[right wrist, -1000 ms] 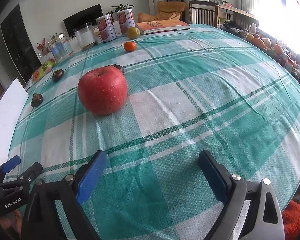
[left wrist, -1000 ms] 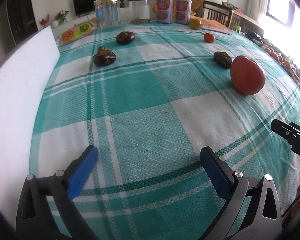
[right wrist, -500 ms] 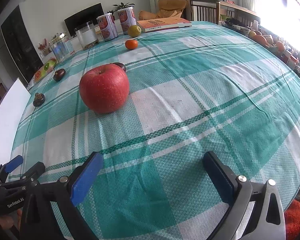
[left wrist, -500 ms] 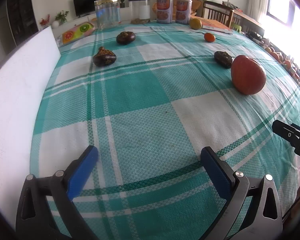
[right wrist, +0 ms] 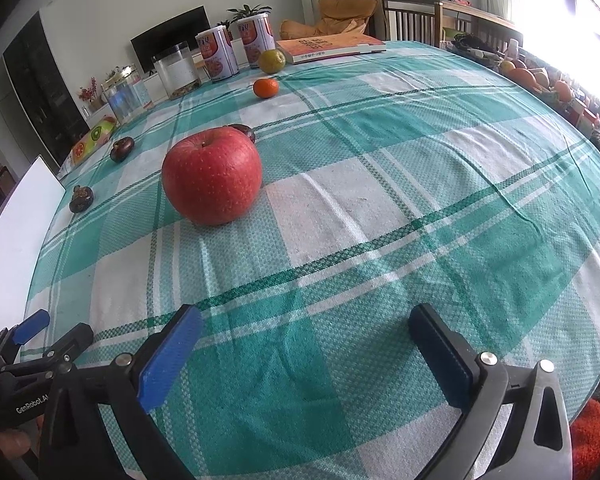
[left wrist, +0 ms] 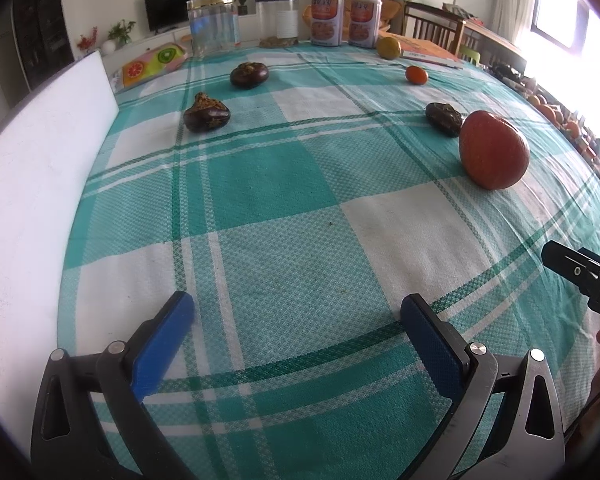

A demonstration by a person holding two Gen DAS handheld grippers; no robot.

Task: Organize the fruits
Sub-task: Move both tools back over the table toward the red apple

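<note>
A big red apple (right wrist: 212, 176) (left wrist: 494, 150) sits on the green-checked tablecloth, ahead and left of my right gripper (right wrist: 304, 340), which is open and empty. A dark mangosteen (left wrist: 444, 118) lies just behind the apple. Two more mangosteens (left wrist: 207, 114) (left wrist: 249, 75) lie far ahead of my left gripper (left wrist: 296, 328), also open and empty. A small orange (right wrist: 266, 88) (left wrist: 416, 75) and a yellow-green citrus (right wrist: 272, 61) (left wrist: 389, 47) lie at the far side. The white board (left wrist: 28, 184) stands along the left.
Two printed cans (left wrist: 327, 24), two clear jars (left wrist: 214, 30) and an orange book (right wrist: 328, 46) stand at the table's far edge. A fruit-print pack (left wrist: 152, 64) lies at the far left. Chairs (right wrist: 412, 14) and clutter line the right side.
Both grippers have drifted slightly; the apple sits a little lower and nearer in the right wrist view. Nothing was grasped or moved on the table.
</note>
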